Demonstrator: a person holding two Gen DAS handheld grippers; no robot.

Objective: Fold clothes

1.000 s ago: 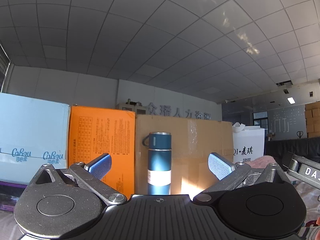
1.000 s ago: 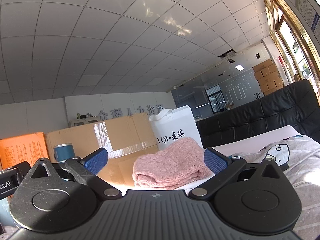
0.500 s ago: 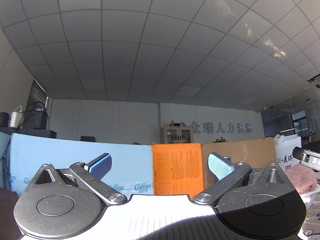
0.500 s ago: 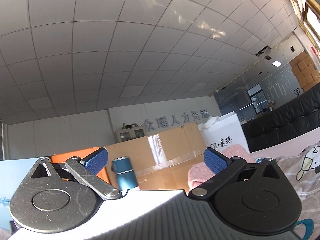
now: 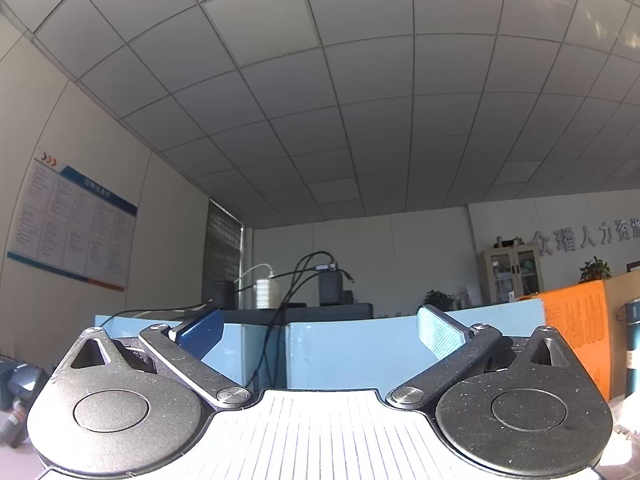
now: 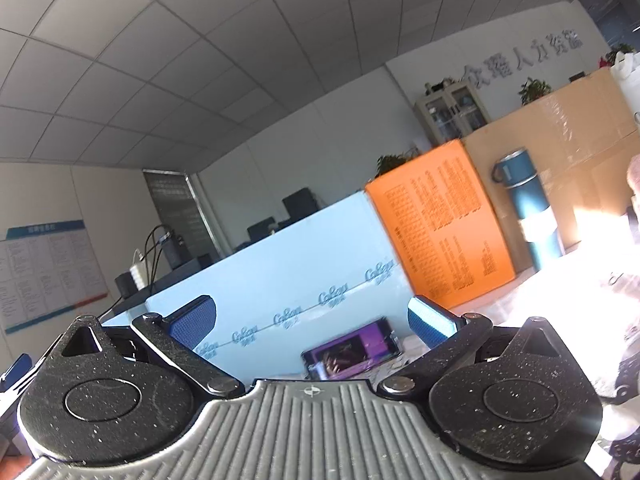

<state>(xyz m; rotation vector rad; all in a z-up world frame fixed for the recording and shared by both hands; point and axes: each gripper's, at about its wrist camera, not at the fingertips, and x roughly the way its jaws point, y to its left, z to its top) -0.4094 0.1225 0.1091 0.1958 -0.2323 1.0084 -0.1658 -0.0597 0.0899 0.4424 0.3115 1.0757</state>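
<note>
Ceiling tiles (image 5: 304, 92) fill most of both wrist views, which suggests both tools are tipped upward and away from the work surface, carried rather than aimed at anything. Below the ceiling runs a row of upright boxes that seems to act as a backdrop behind the working area: a long pale blue box (image 6: 288, 272), an orange box (image 6: 440, 228) beside it, and a brown cardboard box (image 6: 560, 140) further right. A blue flask (image 6: 528, 208) stands upright in front of the cardboard box, in bright sunlight. A phone-like device with a lit purple screen (image 6: 352, 350) lies flat near the foot of the pale blue box.

The left gripper (image 5: 318, 330) has its fingers spread wide with nothing between them; only the pale blue box and dangling black cables (image 5: 280, 312) show through the gap. The right gripper (image 6: 310, 320) is likewise spread wide and empty, rolled so the room looks slanted.

The clothes themselves are barely in view: a sliver of pink knit (image 6: 634, 176) shows at the far right edge of the right wrist view, and patterned fabric (image 6: 624, 452) sits at the lower right corner, possibly bedding. Neither tool touches cloth, so no fold is under way; judging from the poses, both would need to tilt down and swing right before a garment could be gripped.
</note>
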